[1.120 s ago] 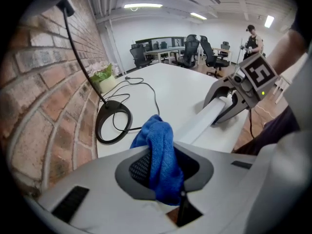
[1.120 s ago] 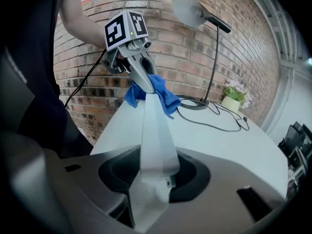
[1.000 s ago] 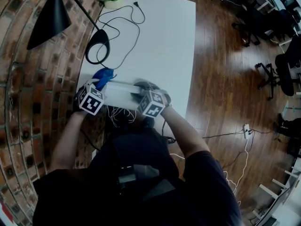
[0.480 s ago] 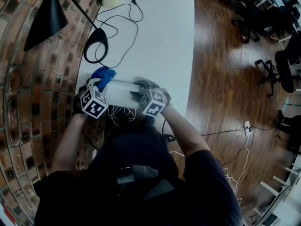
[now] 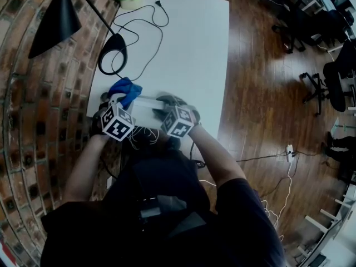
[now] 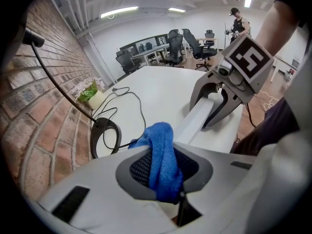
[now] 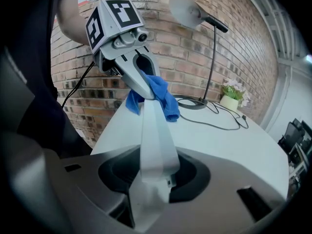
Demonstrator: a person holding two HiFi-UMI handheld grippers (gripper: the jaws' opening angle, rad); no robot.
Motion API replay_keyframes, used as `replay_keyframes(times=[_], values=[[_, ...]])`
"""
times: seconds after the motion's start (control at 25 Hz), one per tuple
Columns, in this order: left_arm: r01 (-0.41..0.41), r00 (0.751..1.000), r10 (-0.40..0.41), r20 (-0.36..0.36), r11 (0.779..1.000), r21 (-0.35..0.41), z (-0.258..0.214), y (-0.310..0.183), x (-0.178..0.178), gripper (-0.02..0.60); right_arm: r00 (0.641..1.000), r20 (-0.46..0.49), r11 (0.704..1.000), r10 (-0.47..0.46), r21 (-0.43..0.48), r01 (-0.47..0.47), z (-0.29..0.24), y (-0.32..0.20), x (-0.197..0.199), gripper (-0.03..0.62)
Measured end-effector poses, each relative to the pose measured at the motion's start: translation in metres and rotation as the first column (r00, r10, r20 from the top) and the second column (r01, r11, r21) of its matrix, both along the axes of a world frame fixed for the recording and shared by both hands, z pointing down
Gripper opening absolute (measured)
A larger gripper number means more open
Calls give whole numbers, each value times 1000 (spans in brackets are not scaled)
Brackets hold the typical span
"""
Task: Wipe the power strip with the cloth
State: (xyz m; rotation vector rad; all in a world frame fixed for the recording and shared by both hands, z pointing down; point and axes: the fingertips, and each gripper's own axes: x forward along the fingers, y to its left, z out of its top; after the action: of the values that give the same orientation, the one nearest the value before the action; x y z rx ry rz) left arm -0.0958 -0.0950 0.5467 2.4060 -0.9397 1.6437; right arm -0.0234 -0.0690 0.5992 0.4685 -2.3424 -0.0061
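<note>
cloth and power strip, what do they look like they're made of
Cloth: soft blue fabric, probably microfibre or terry. It has a nubby, matte pile and folds limply where it is pinched.

Power strip: likely hard white plastic. The faces are smooth with a faint sheen, the edges are straight, and it stays rigid along its length.

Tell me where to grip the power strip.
Grip the power strip at its short end, coming along its length, as the right tool does. It is a long narrow bar; an end grip leaves the rest open for the cloth.
</note>
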Motion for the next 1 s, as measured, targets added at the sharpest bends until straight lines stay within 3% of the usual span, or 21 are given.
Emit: replay_keyframes(times=[0.28,0.44,0.64,1.0], values=[[63,991,-65,-118,998,-24,-5,1,10,75,1000,14,1000,0,-1,0,0,0,1,167],[58,994,-59,-96,998,-18,-3,3,21,74,999,33,1000,-4,-5,4,-7,0,-1,167],[114,978,-116,-173,993,-23,-4,2,20,75,999,44,1000,-4,-2,4,-7,0,-1,168],[146,966,-144,-213,989,-6,-4,6,37,75,998,66,1000,-10,-8,11,-10,0,-2,169]])
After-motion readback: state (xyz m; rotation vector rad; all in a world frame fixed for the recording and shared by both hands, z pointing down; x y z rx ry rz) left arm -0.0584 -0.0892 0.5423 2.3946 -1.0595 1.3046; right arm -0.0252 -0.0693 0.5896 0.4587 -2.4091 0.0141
